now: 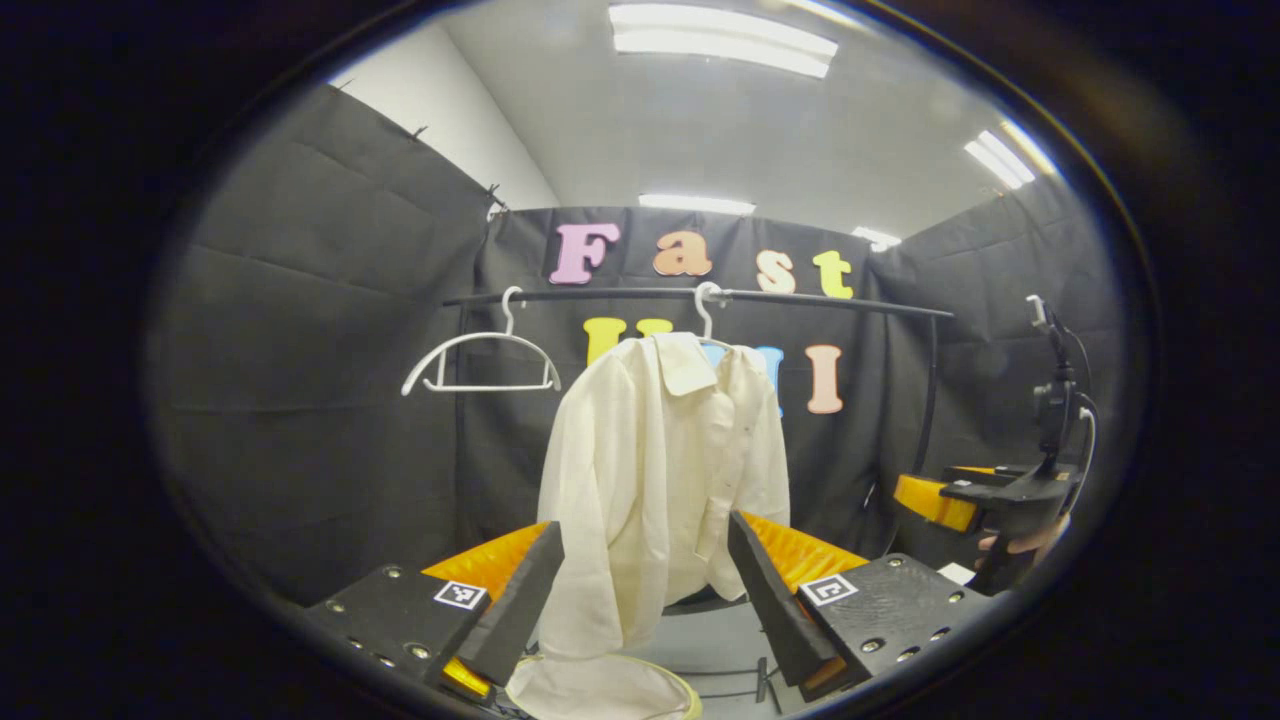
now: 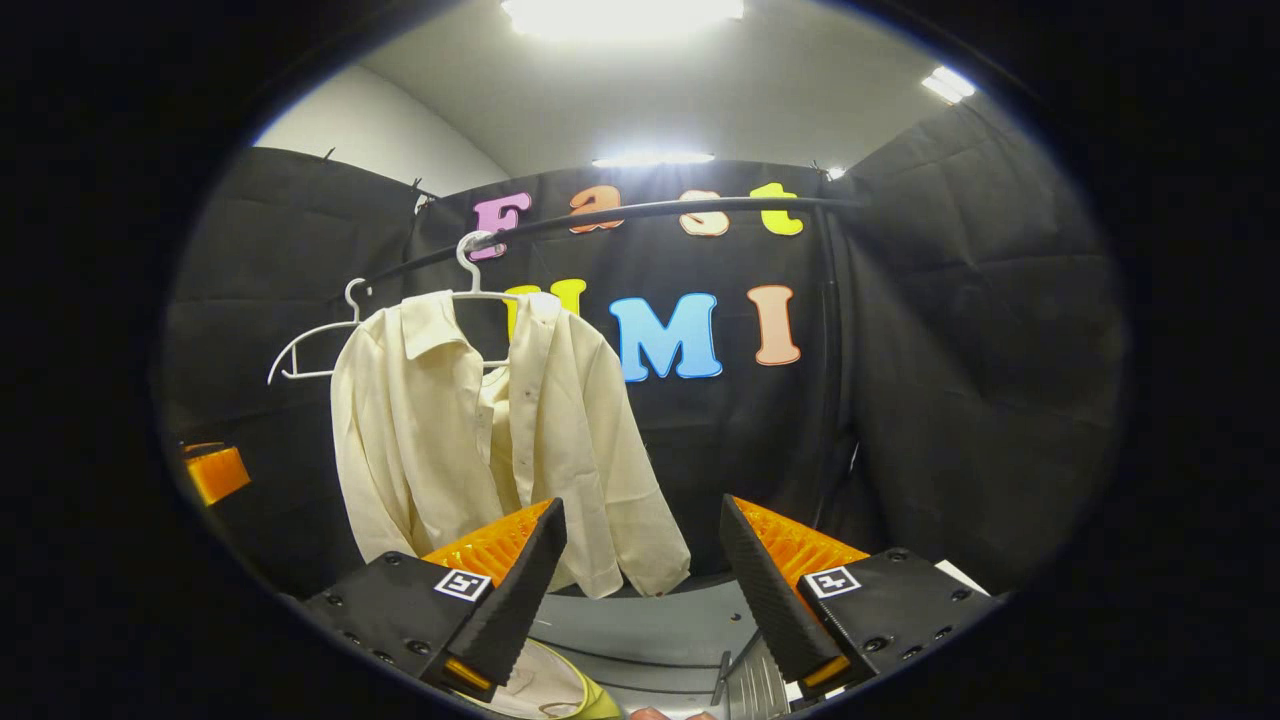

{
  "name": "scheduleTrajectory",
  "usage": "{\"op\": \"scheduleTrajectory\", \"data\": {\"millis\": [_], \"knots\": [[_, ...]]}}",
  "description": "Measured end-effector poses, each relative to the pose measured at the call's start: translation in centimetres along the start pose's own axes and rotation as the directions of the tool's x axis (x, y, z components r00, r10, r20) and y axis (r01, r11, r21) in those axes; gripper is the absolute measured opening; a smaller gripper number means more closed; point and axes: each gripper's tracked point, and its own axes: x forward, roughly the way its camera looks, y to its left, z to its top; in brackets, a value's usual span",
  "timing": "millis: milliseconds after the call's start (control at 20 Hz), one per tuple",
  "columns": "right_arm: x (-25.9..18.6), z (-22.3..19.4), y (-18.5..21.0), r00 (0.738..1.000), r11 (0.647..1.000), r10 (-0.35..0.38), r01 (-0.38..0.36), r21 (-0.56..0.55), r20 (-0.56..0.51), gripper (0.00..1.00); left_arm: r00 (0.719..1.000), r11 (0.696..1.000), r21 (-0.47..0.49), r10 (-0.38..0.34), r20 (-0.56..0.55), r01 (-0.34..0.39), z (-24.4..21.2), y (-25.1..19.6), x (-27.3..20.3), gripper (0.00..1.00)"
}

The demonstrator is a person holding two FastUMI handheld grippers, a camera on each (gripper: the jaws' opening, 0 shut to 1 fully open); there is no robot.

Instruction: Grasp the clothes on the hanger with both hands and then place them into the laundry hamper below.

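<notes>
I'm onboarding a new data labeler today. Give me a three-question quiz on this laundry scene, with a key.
1. True or false: the cream shirt already lies in the hamper.
2. How many hangers are on the rail? A) one B) two C) three
3. Fill in: the jaws of the left gripper and right gripper stand ____.

Key:
1. False; it hangs on a white hanger.
2. B; the second is an empty hanger.
3. Open, touching nothing.
</notes>
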Motion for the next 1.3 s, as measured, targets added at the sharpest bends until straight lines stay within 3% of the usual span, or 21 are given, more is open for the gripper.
{"op": "scheduleTrajectory", "data": {"millis": [350,700,850,1050,1300], "knots": [[3.5,4.3,1.6,0.998,0.997,0.051,-0.053,0.048,0.044,0.98,1.0,1.0,0.013,-0.022,-0.011,0.022,1.8,-1.2,3.1,0.99],[9.6,7.7,3.5,0.979,0.98,0.189,-0.193,0.051,0.075,0.98,1.0,0.999,-0.031,0.007,-0.003,-0.007,5.4,-5.0,11.2,0.97],[12.4,8.2,4.2,0.967,0.965,0.244,-0.25,0.083,0.073,0.98,0.999,0.999,-0.038,0.032,-0.01,-0.033,5.8,-6.1,14.8,0.99],[15.4,7.6,4.2,0.956,0.951,0.289,-0.293,0.099,0.047,0.98,0.997,0.997,-0.018,0.076,-0.029,-0.076,5.8,-7.7,19.7,0.95],[17.8,6.5,3.9,0.943,0.937,0.331,-0.334,0.106,0.043,0.98,0.99,0.99,0.01,0.141,-0.027,-0.141,5.2,-8.7,24.5,0.99]]}}
